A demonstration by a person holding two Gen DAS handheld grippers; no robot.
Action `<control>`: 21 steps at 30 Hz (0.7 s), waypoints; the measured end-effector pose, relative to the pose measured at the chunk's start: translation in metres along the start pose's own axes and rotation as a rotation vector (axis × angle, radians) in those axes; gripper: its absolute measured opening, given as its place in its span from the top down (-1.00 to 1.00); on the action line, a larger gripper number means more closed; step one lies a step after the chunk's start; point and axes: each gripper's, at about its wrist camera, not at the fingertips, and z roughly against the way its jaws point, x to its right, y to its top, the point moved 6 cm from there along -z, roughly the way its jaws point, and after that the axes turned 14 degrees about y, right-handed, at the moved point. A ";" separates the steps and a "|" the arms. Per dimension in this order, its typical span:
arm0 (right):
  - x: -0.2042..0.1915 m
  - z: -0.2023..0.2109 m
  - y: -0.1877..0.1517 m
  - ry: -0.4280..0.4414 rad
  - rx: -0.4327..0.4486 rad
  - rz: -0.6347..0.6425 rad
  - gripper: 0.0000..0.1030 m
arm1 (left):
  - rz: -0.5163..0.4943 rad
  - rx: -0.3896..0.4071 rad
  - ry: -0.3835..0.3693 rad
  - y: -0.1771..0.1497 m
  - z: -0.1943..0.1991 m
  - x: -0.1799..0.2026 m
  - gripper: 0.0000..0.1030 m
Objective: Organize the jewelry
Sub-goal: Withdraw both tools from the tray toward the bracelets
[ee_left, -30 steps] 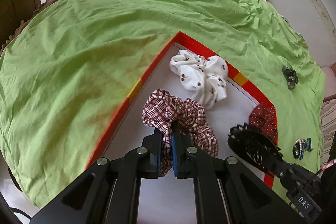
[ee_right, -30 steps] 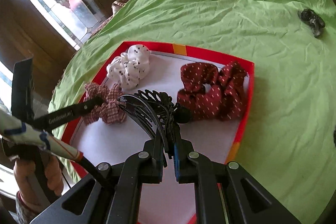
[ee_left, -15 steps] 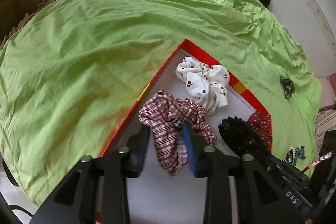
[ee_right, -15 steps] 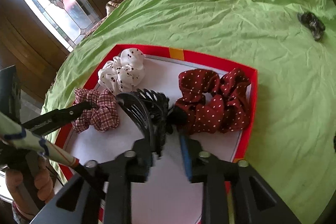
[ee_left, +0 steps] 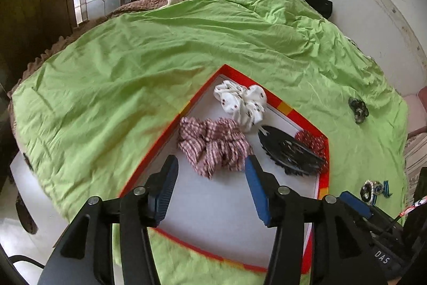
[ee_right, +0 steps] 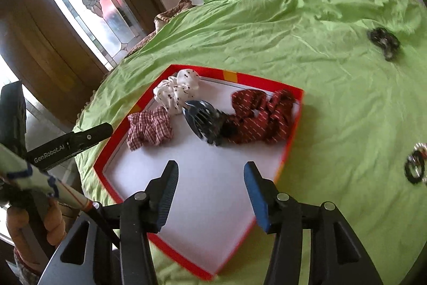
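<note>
A red-edged tray (ee_left: 287, 108) with a white floor lies on a bed covered with a green sheet (ee_left: 133, 76). Inside the tray there are four hair things. The plaid scrunchie (ee_left: 213, 146) lies near the left rim. The white scrunchie with small dark dots (ee_left: 241, 102) lies in the far corner, just beside the plaid one. The black claw clip (ee_right: 204, 120) lies on the tray floor in the middle, and its far end touches the dark red dotted scrunchie (ee_right: 261, 118), which lies along the right rim.

The left tongs (ee_left: 210, 167) hang above the near part of the tray. Their jaws are opening, and nothing is between them; the plaid scrunchie lies just past the fingertips, apart from the pads. The right tongs (ee_right: 210, 168) are also over the near part of the tray, with the jaws opening and nothing between them; the claw clip is beyond the tips, not touched.

On the sheet, outside the tray to the right, a small dark hair accessory (ee_right: 384, 40) lies well apart from it, and a dark ring-shaped piece with shiny parts (ee_right: 415, 167) lies nearer to the right edge. In the right wrist view a person's hand (ee_right: 50, 221) shows at the lower left.
</note>
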 end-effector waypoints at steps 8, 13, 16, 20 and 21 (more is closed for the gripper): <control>0.020 0.051 -0.031 -0.049 0.036 0.001 -0.10 | -0.100 0.039 0.033 -0.030 0.031 0.034 -0.02; 0.038 0.074 -0.051 -0.077 0.045 -0.025 -0.14 | -0.174 0.081 0.058 -0.047 0.050 0.059 -0.04; 0.051 0.087 -0.061 -0.098 0.051 -0.043 -0.14 | -0.198 0.089 0.043 -0.057 0.061 0.075 -0.09; 0.068 0.102 -0.075 -0.121 0.059 -0.074 -0.14 | -0.231 0.089 0.015 -0.070 0.072 0.098 -0.12; 0.073 0.107 -0.078 -0.128 0.063 -0.083 -0.14 | -0.239 0.088 0.010 -0.073 0.074 0.104 -0.12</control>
